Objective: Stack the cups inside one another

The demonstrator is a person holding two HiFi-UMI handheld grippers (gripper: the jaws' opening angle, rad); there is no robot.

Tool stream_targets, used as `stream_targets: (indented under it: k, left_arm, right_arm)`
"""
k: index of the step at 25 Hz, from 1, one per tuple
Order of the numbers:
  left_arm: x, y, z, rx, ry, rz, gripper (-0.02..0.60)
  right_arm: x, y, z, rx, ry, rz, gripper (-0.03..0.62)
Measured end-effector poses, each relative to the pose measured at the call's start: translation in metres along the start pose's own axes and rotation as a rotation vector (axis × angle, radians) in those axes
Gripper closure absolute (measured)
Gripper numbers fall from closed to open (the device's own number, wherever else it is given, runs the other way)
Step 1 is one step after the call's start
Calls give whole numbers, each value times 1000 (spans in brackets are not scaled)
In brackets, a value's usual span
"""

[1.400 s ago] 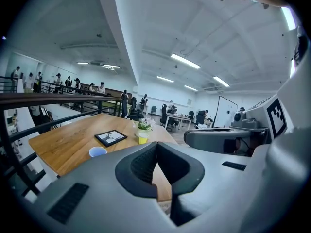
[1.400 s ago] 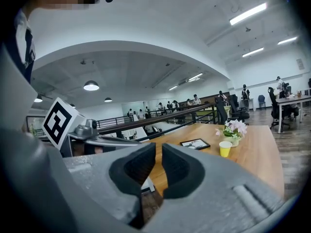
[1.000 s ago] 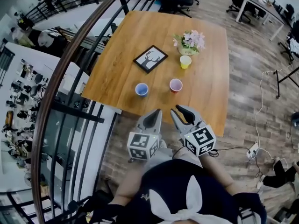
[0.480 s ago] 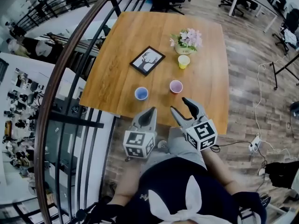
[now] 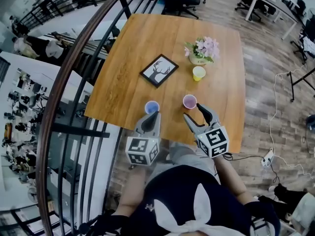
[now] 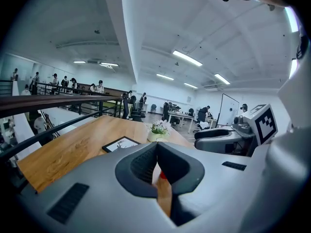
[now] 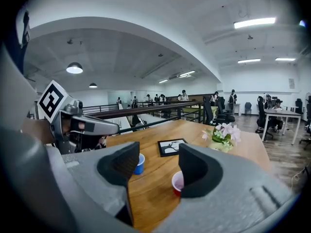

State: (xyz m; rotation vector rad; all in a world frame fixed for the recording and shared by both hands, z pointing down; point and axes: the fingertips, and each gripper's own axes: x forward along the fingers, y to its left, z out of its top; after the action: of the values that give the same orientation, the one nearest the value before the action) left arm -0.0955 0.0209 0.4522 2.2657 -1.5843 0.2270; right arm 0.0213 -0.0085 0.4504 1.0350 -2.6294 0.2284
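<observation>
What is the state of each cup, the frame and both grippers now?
Blue cup: upright, not stacked.
Red cup: upright, not stacked.
Yellow cup: upright, not stacked.
Picture frame: lying flat.
Left gripper: shut, empty.
Right gripper: open, fingers have just been opening, nothing between them.

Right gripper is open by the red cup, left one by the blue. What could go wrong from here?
1. The right gripper has just been opening its jaws, nothing between them; the red cup sits off-centre behind one jaw, so that tip may knock it over.
2. The left gripper is shut close to the blue cup and could shove it instead of grasping.
</observation>
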Motion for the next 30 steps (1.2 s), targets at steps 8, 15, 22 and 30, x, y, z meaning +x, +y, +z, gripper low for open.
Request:
stream_targets:
  k: [8,15,22,30]
  left_arm:
    - [27,19,2,0,41,0,565]
    - [46,23,1,0,58,-12,565]
    - [61,33,-3,-7,83,-16,565]
    - [77,44,-8,-28,109,-21,565]
  right_arm:
    - [28,-21,-10,7,50,5,320]
    - [43,-41,-20,17,83,-10,304]
    - [67,-52,-43,9,159,2,279]
    - [89,-60,-72,14,248,5,269]
